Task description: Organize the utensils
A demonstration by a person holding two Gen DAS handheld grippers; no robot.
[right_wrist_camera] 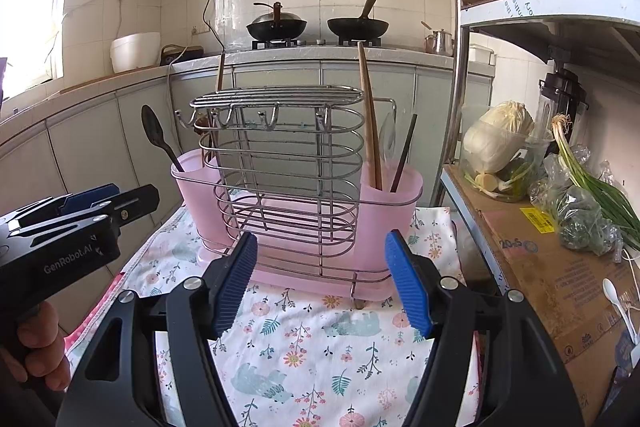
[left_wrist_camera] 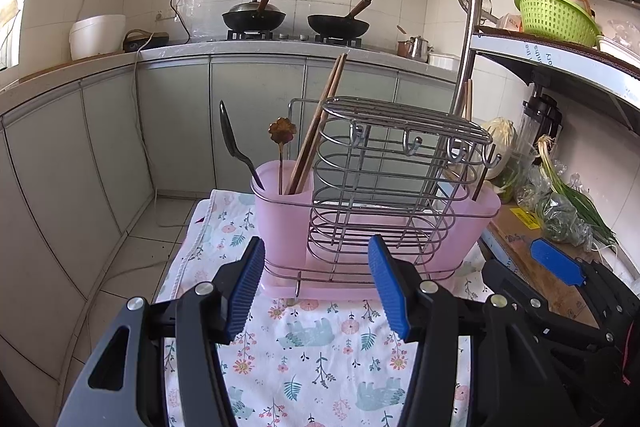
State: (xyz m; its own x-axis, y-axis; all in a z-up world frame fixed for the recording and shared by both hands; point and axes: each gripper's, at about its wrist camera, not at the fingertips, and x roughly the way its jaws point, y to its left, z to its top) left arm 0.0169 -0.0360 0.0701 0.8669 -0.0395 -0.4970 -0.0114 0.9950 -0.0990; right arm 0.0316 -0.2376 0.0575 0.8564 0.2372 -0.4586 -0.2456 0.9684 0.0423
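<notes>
Utensils (left_wrist_camera: 304, 143) fill the pink holder (right_wrist_camera: 384, 203); both claws released; white spoon (right_wrist_camera: 616, 297) only right view.

pink plastic utensil holder (left_wrist_camera: 280, 211) with wire rack (left_wrist_camera: 384, 187) sits upright on the floral cloth; black spoon (left_wrist_camera: 234, 143), flower-topped spoon (left_wrist_camera: 281, 135), chopsticks (left_wrist_camera: 320, 123) stand in its cups
</notes>
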